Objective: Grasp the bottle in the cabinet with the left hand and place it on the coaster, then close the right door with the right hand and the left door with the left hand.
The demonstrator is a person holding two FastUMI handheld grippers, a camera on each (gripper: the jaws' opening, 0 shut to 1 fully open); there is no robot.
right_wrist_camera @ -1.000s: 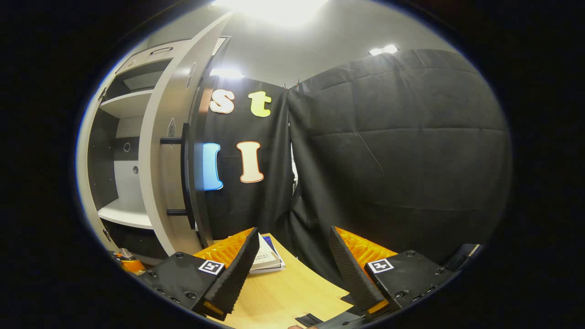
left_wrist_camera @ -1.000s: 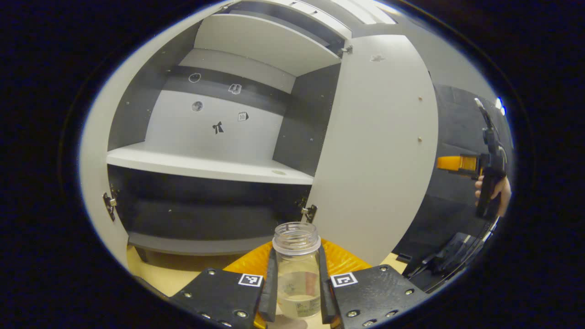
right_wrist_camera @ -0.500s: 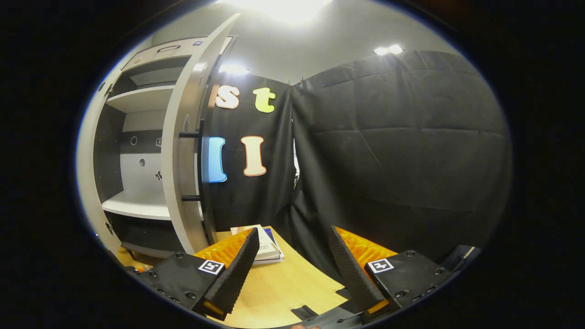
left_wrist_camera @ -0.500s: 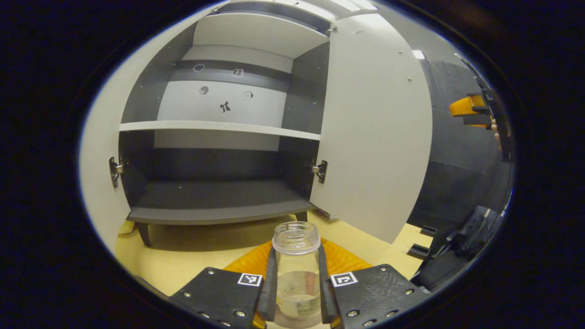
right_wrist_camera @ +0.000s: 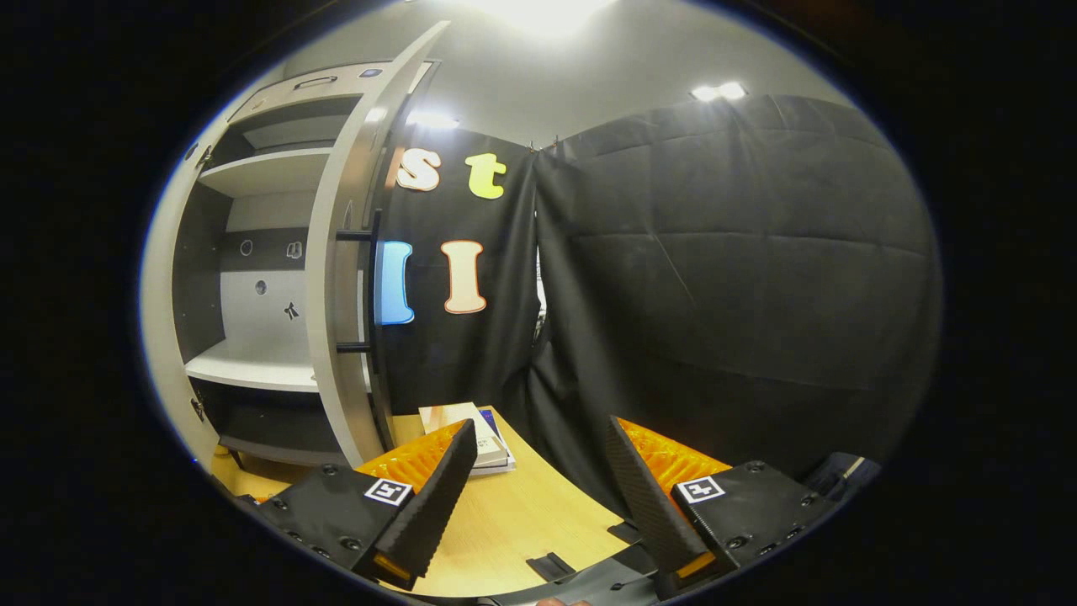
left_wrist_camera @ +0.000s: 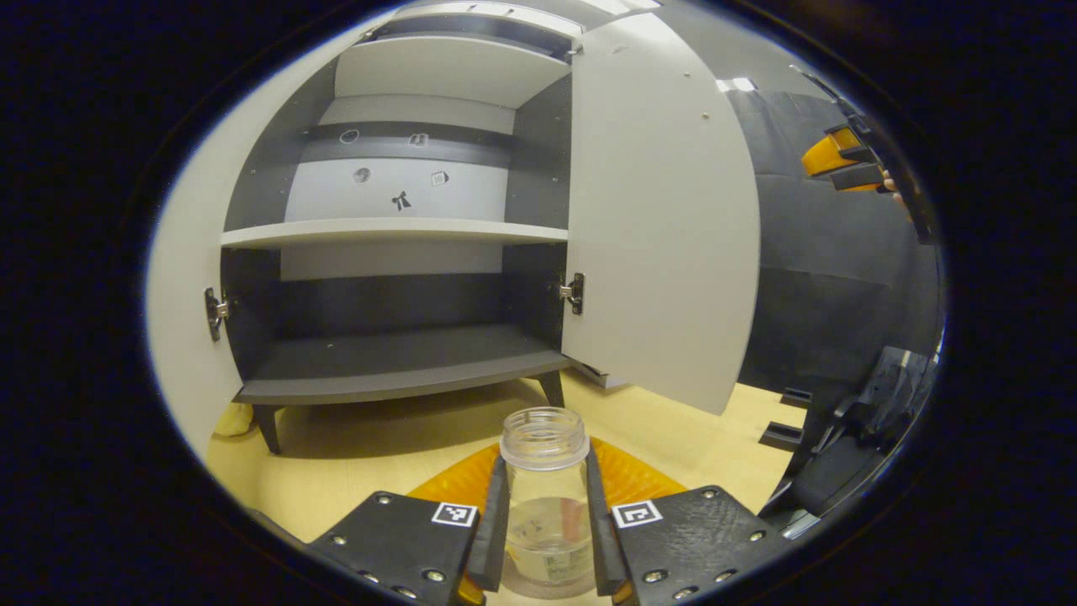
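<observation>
A clear, lidless glass bottle (left_wrist_camera: 545, 497) stands upright between the two fingers of my left gripper (left_wrist_camera: 545, 539), which is shut on it low over the wooden table (left_wrist_camera: 353, 471). In front of it the grey cabinet (left_wrist_camera: 395, 370) stands with both doors wide apart, its right door (left_wrist_camera: 665, 227) swung toward me. My right gripper (right_wrist_camera: 538, 497) is open, with nothing between its fingers, to the right of that right door (right_wrist_camera: 336, 278) and its black handle (right_wrist_camera: 370, 286). In the left gripper view, the right gripper (left_wrist_camera: 850, 160) hangs at the upper right. The coaster is hidden.
A small stack of books (right_wrist_camera: 471, 433) lies on the table (right_wrist_camera: 505, 522) next to the right door's foot. Black cloth (right_wrist_camera: 724, 278) walls the booth behind. Dark gear (left_wrist_camera: 850, 438) sits at the table's right edge.
My left gripper has drawn back from the cabinet and sunk with the bottle; the lower shelf and table now show. The right gripper has shifted slightly, with more of the cabinet interior in its view.
</observation>
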